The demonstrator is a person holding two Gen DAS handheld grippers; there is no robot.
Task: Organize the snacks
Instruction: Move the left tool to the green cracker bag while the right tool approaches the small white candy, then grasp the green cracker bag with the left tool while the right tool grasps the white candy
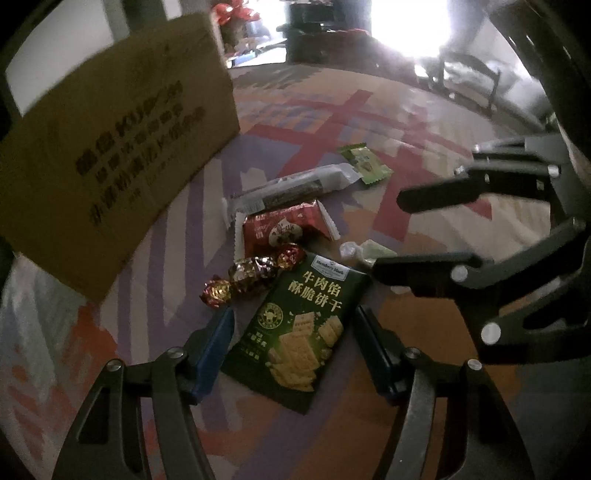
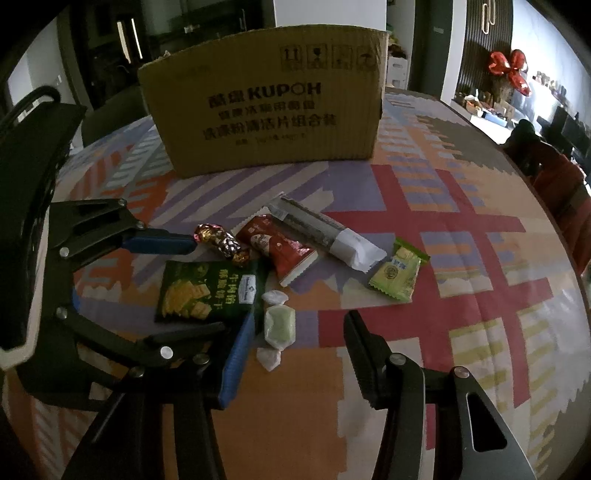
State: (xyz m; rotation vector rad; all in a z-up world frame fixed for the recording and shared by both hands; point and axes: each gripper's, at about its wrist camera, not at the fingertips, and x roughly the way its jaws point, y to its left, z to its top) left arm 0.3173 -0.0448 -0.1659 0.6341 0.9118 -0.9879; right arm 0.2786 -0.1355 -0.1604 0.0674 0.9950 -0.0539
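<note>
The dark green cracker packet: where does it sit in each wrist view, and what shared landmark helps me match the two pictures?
Left wrist view: the dark green cracker packet lies low in the centre, between the left gripper fingers.
Right wrist view: it lies left of centre, its picture sideways, between those same fingers, just beyond the right gripper.
Shared landmark: the cardboard box standing behind the snacks.

Round table covered by a patterned cloth (image 2: 424, 229) with red, purple and orange bands. Beyond it, a bright window glare (image 1: 410, 26) washes out the far side; dark chairs (image 1: 469, 77) stand beside it. Red foil balloons (image 2: 508, 68) hang against a dark slatted wall (image 2: 480, 44).
</note>
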